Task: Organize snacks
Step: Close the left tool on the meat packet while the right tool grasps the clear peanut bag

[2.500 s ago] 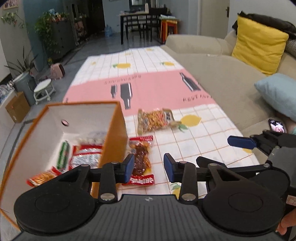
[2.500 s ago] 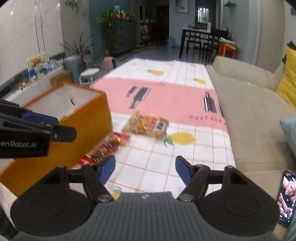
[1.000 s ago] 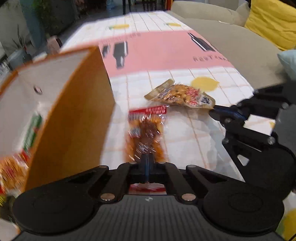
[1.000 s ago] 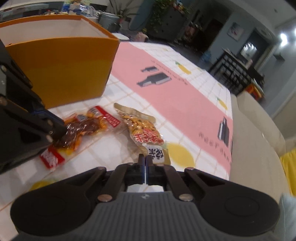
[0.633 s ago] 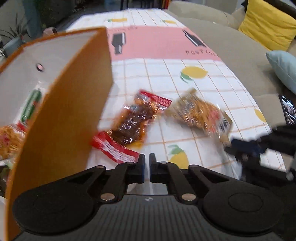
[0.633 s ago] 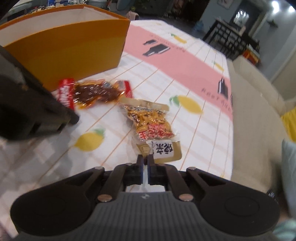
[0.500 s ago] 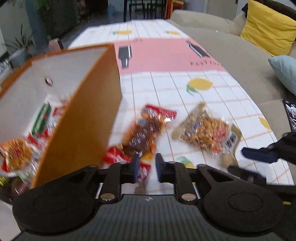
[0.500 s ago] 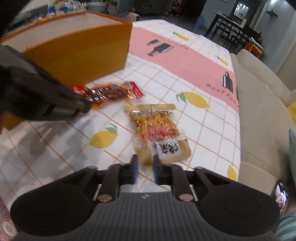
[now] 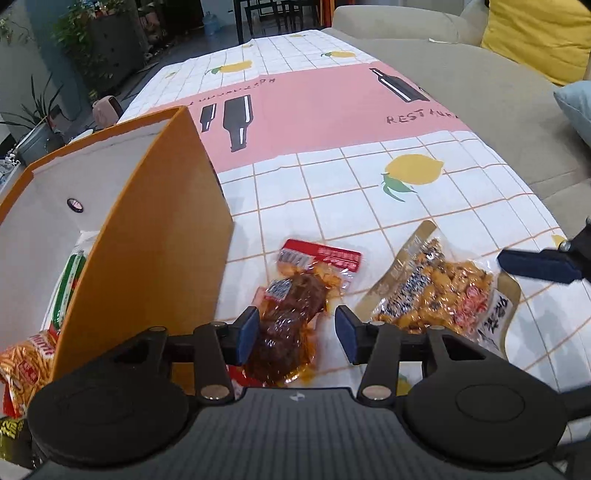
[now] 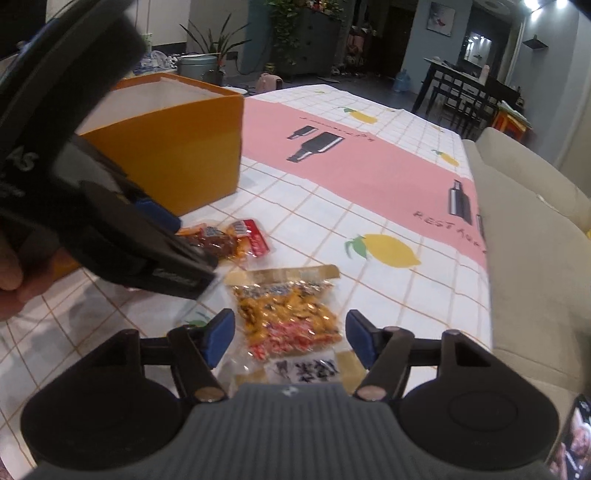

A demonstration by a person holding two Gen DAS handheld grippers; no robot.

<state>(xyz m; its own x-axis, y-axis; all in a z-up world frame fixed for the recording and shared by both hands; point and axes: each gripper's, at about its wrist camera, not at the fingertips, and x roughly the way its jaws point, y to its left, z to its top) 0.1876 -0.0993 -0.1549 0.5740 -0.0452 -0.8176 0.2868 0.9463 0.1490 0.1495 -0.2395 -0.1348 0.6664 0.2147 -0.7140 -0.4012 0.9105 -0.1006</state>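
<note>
Home living rm w/ dining area behind. Beige sofa [image 9: 461, 74] w/ yellow cushion [image 9: 535, 33] beside table under lemon-print cloth [image 9: 332, 177]; potted plants [image 10: 210, 40], dark cabinet [image 10: 314, 33], dining table & chairs [image 10: 465, 85], wall picture [image 10: 442, 18].

Lying flat on the tablecloth just beside the orange box [image 9: 155, 236]: a clear packet of dark brown meat snack [image 9: 295, 306] with red printed ends, angled with one red end pointing away. Resting to its right, close but apart: a clear packet of yellow-orange crunchy snack [image 9: 439, 295] with gold edges and a white label. Sitting inside the open box: a green-and-white packet [image 9: 68, 284] and an orange snack packet [image 9: 26, 362].
</note>
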